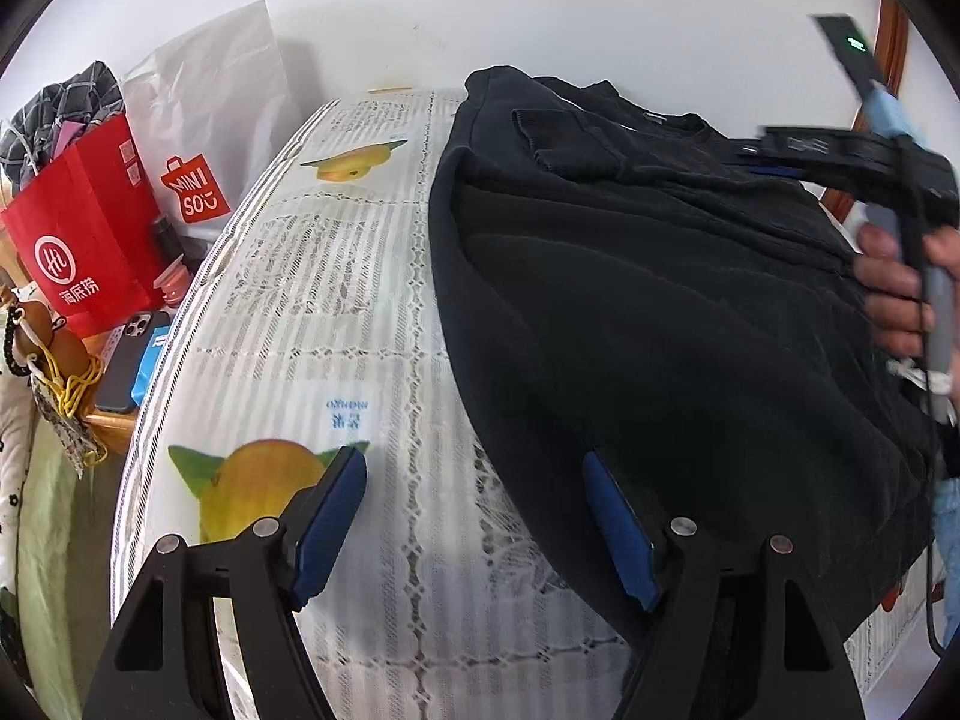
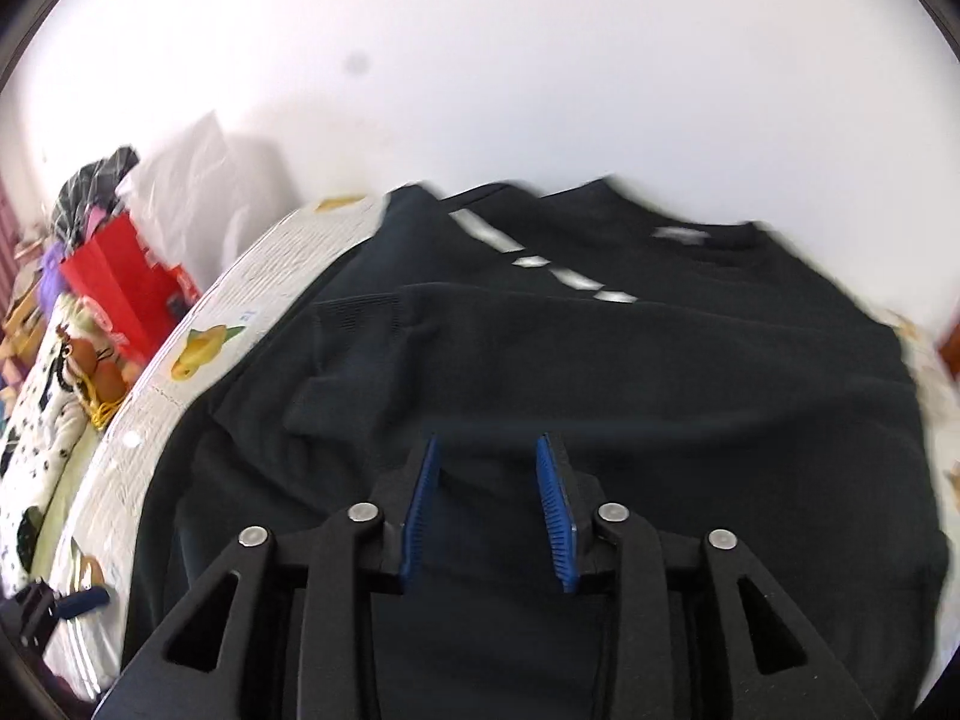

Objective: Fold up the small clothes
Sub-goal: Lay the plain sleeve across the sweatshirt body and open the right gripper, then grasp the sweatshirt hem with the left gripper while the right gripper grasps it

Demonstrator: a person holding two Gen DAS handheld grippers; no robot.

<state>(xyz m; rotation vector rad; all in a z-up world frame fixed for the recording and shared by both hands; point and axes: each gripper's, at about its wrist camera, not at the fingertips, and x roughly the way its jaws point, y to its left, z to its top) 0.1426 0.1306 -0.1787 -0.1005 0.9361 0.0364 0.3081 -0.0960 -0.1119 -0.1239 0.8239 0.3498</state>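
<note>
A black sweatshirt [image 1: 660, 300] lies flat on a lace-covered table [image 1: 336, 312], with one sleeve [image 1: 570, 138] folded across its chest. My left gripper [image 1: 474, 459] is open over the garment's left hem edge. Its right finger [image 1: 618, 528] lies over the black cloth and its left finger over the bare tablecloth. In the right wrist view the sweatshirt [image 2: 660, 372] fills the frame, with white dashed stripes [image 2: 540, 258] near the shoulder. My right gripper [image 2: 485, 450] hovers over the lower front, jaws partly apart, with nothing pinched. A person's hand [image 1: 894, 294] holds that gripper at the far right.
Left of the table stand a red paper bag [image 1: 84, 240] and a white MINISO bag [image 1: 198, 138], with a phone [image 1: 126, 360] on a wooden ledge. A patterned quilt [image 2: 42, 438] lies lower left. A wooden chair back [image 1: 894, 54] rises at the right, against a white wall.
</note>
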